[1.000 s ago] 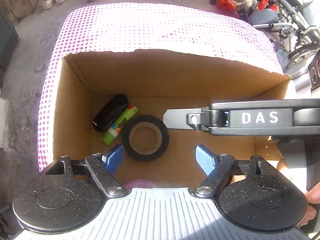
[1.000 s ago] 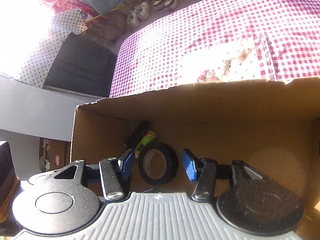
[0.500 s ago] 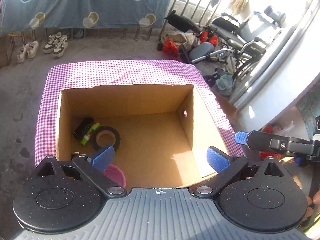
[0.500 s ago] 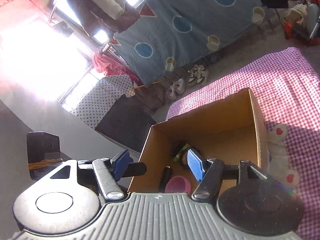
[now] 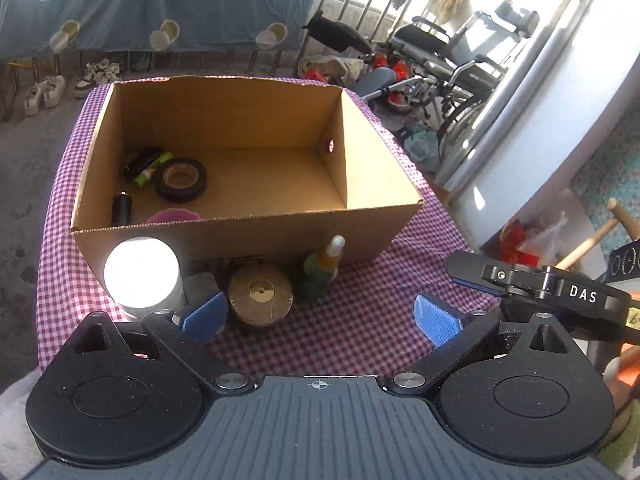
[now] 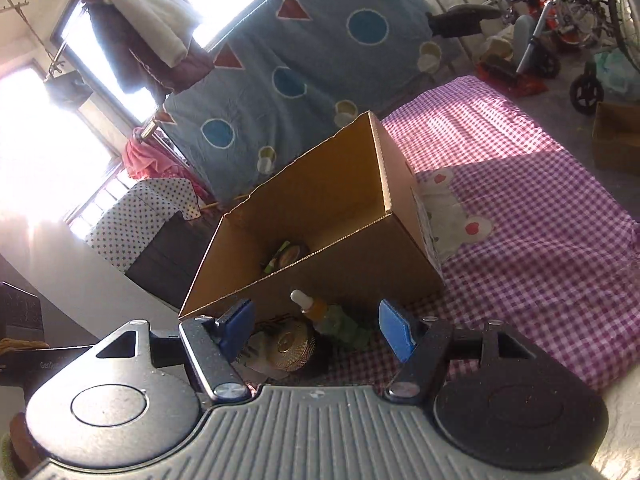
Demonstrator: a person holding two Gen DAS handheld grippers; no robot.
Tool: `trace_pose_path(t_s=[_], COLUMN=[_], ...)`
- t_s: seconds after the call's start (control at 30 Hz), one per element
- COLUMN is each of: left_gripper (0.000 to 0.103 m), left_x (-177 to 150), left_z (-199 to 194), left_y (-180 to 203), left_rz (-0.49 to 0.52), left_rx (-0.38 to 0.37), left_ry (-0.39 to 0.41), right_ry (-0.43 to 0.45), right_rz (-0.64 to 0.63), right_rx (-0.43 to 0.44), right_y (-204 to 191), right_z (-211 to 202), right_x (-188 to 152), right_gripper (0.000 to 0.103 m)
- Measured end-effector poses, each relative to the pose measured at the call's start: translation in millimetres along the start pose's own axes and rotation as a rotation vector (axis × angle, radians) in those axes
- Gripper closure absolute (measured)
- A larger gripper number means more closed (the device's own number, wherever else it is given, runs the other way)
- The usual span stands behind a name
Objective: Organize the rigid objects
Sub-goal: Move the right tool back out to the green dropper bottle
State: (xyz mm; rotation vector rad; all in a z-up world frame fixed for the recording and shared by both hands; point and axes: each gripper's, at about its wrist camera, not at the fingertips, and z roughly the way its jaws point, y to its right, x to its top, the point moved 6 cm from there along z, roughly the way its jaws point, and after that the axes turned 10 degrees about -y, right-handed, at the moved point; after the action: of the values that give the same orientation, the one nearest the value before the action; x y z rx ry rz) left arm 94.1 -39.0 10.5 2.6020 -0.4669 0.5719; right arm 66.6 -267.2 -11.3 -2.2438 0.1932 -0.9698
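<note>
**Both hand-held grippers empty, short of the box**

While your left hand-held gripper (image 5: 318,314) hangs over the checked cloth (image 5: 360,328) on the counter, its blue pads stand spread about as wide as they go, with nothing between them. Your right hand-held gripper (image 6: 316,326) is also empty; its jaws are partly spread, and neither pad touches anything. Both sets of jaws have just been opening, though not within the last half second.

The cardboard box (image 5: 248,236) sits open-topped on the cloth ahead of you. Inside it, towards the left wall, lie a roll of black tape (image 5: 181,179), a green tube (image 5: 153,166) beside a dark case (image 5: 138,160), a small black cylinder (image 5: 121,209) and a pink item (image 5: 173,216) against the near wall.

Outside, just in front of the near wall, stand a white-lidded jar (image 5: 141,272), a round brass-coloured tin (image 5: 260,295) and a green dropper bottle (image 5: 322,270), side by side. In the right wrist view the tin and bottle show between your right pads, untouched.
</note>
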Motion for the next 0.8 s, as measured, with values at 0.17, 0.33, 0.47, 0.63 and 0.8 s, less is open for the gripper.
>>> trace_pose_path(t_s=[0.17, 0.33, 0.47, 0.63, 0.8], left_gripper=[0.002, 0.001, 0.001, 0.0, 0.0], left_x=[-19, -21, -19, -15, -15], left_z=[17, 11, 9, 15, 27], left_y=[7, 14, 20, 17, 6], left_rz=[0.003, 0.029, 0.063, 0.069, 0.002], left_rx=[0.025, 0.024, 0.017, 0.0, -0.055], left_ry=[-0.018, 0.084, 0.128, 0.119, 0.11], right_ry=[0.006, 0.021, 0.02, 0.015, 0.009], right_rz=[-0.051, -0.07, -0.053, -0.035, -0.039], right_rx=[-0.014, -0.031, -0.035, -0.037, -0.046], right_y=[3, 10, 18, 26, 28], right_z=[2, -1, -1, 4, 13], right_x=[-2, -6, -5, -3, 1], right_gripper=[0.032, 0.032, 0.032, 0.032, 0.032])
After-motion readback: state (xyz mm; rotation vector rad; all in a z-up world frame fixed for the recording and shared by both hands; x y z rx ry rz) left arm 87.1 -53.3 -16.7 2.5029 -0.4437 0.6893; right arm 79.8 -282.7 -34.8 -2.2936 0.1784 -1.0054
